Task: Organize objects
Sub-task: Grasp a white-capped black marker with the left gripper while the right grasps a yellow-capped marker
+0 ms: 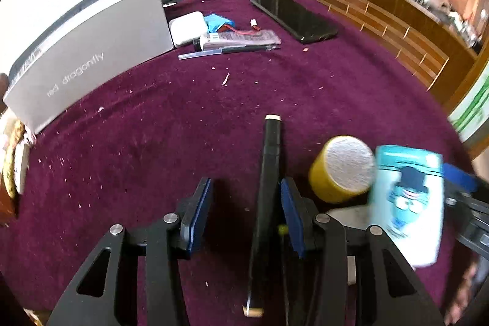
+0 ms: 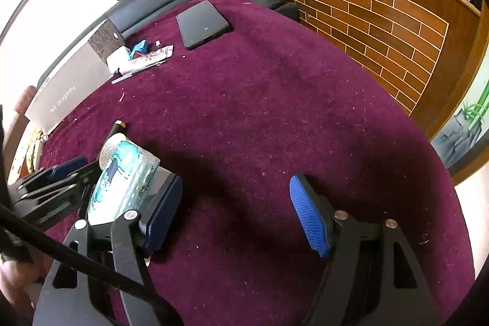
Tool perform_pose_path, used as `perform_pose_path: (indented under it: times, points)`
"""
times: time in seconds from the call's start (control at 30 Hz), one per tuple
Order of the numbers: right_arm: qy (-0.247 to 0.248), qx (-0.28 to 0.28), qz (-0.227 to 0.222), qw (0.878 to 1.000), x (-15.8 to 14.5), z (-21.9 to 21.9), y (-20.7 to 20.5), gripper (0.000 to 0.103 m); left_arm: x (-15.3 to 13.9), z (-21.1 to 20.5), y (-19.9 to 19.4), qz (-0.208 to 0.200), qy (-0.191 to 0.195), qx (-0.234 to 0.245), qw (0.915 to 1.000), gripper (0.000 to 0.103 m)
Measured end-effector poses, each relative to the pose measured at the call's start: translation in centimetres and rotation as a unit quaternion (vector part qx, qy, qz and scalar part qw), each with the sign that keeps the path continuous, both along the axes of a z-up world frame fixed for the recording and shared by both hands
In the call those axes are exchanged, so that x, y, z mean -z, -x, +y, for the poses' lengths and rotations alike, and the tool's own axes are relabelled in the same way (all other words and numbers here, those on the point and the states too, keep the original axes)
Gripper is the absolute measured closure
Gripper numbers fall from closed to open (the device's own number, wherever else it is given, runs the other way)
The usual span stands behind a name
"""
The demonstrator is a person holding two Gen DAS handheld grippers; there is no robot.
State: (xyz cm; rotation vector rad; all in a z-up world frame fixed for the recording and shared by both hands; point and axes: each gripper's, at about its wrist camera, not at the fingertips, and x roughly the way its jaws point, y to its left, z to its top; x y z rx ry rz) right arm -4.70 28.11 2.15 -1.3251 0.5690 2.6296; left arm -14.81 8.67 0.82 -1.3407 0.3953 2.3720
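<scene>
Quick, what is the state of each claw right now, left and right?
Left claw: open; a black stick sits between its pads, not clamped.
Right claw: open, nothing between its pads.

phone (image 1: 293, 17) far on table (image 1: 183, 118); box (image 1: 85, 57) left; can (image 1: 342, 170) beside tissue pack (image 1: 406, 203).
</scene>
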Motion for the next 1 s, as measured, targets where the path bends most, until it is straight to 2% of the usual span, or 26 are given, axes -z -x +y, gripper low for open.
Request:
perform_pose_path:
  times: [0.03, 0.1, 0.17, 0.27, 0.47, 0.57, 0.67, 0.73, 0.9, 0.93, 1.0]
  points:
    - [-0.001, 0.000, 0.001, 1.000, 0.0, -0.1, 0.0, 0.030, 0.0, -0.2, 0.0, 0.004, -0.006, -0.004, 1.0000, 0.069]
    - [-0.005, 0.003, 0.003, 1.000, -0.1, 0.0, -0.1, 0.030, -0.2, -0.7, -0.3, -0.005, 0.001, -0.004, 1.0000, 0.092]
    - [-0.009, 0.006, 0.007, 1.000, -0.2, 0.0, -0.2, 0.030, -0.3, -1.7, -0.6, -0.009, 0.007, -0.009, 0.9999, 0.092]
    - [-0.011, 0.002, 0.018, 1.000, -0.5, -0.3, -0.3, 0.030, -0.5, -5.7, -1.6, -0.028, -0.017, -0.043, 0.9985, 0.092]
    - [-0.018, -0.034, 0.058, 0.998, -1.7, -2.0, -0.7, 0.030, -0.7, -13.6, -7.3, -0.054, -0.048, -0.104, 0.9919, 0.092]
    - [-0.034, -0.050, 0.093, 0.994, -2.7, -3.2, -1.6, 0.031, -0.5, -15.4, -10.7, -0.060, -0.066, -0.122, 0.9885, 0.092]
    - [-0.057, -0.047, 0.114, 0.991, -3.8, -4.3, -2.5, 0.030, -0.7, -15.2, -12.8, -0.039, -0.063, -0.125, 0.9894, 0.092]
    - [-0.027, -0.062, 0.114, 0.991, -4.5, -5.1, -3.4, 0.030, -0.7, -14.8, -13.4, -0.028, -0.057, -0.128, 0.9898, 0.092]
    - [0.004, -0.087, 0.097, 0.991, -5.4, -7.6, -5.3, 0.030, -0.6, -13.9, -14.2, 0.010, -0.042, -0.128, 0.9908, 0.091]
    - [0.028, -0.105, 0.084, 0.991, -5.1, -8.3, -5.2, 0.030, -0.6, -13.9, -14.3, 0.008, -0.045, -0.121, 0.9916, 0.091]
    - [0.080, -0.146, 0.054, 0.985, -4.3, -9.6, -4.6, 0.030, -0.9, -14.7, -14.6, -0.015, -0.086, -0.123, 0.9886, 0.092]
